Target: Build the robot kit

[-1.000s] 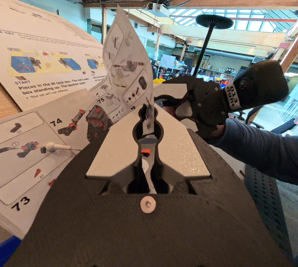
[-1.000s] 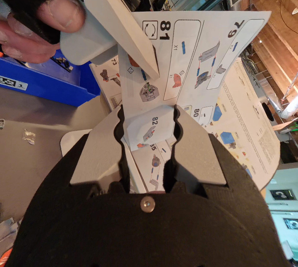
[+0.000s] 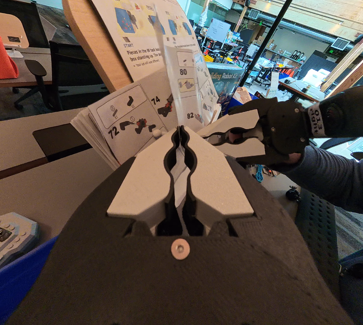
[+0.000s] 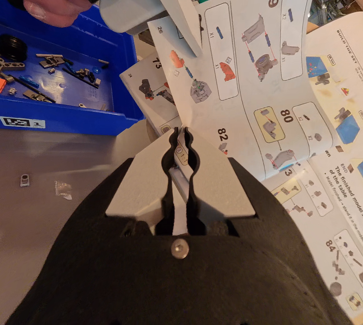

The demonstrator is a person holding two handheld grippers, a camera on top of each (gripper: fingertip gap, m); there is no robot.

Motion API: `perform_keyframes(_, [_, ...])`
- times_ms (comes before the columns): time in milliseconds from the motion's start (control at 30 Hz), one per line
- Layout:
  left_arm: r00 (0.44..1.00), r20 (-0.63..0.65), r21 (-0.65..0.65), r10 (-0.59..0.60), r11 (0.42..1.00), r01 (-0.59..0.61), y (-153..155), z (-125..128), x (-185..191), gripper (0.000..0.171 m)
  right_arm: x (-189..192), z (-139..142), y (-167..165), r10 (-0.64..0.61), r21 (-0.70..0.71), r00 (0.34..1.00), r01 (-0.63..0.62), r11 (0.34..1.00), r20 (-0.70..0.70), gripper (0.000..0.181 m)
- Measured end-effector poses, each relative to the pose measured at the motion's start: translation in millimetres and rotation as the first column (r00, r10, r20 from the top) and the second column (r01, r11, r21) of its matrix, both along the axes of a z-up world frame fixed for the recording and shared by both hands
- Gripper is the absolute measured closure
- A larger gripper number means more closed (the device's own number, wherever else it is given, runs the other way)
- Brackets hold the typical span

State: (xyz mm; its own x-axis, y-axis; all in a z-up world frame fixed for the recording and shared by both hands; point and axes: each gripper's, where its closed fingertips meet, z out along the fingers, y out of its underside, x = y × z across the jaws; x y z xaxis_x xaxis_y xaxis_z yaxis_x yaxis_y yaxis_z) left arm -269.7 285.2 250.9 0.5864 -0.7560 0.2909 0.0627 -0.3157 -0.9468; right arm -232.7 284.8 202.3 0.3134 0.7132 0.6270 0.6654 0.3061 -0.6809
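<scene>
- Centrally, a lifted booklet page [image 3: 182, 83] is pinched edge-on at mid-frame by the left gripper [image 3: 179, 128], fingers nearly closed on it, long axis running up-frame.
- Right gripper [image 4: 179, 130]: fingers narrow, a thin page edge caught between the tips near the page's lower corner; both grippers lie close together.
- Open booklet [image 3: 125, 117] lies beneath.
- Blue bin [image 4: 64, 119], upper left, holds small building pieces [image 4: 49, 71] and a black wheel [image 4: 12, 48].

Two close wrist cameras look along their grippers: the left faces outward across the room, the right downward at the table [image 4: 59, 158]. Both show the open booklet [image 3: 137, 115].
</scene>
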Motion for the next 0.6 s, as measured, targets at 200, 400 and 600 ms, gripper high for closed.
perform_keyframes(200, [1.000,0.027,-0.001,0.002,1.000,-0.002,5.9,-1.0,-3.8,0.171,-0.8,-1.1,-2.4,0.058,-0.099,0.997,-0.063,0.993,-0.053,0.180])
perform_keyframes(400, [0.998,0.053,0.020,-0.019,1.000,0.018,3.9,3.0,-3.1,0.171,1.9,-3.5,-6.1,0.009,-0.066,1.000,-0.010,0.998,-0.014,0.159])
perform_keyframes(600, [0.996,0.075,0.023,-0.042,0.999,0.040,2.9,7.9,-1.3,0.171,-1.9,-3.3,-2.5,0.036,-0.023,0.998,-0.037,0.999,-0.042,0.181])
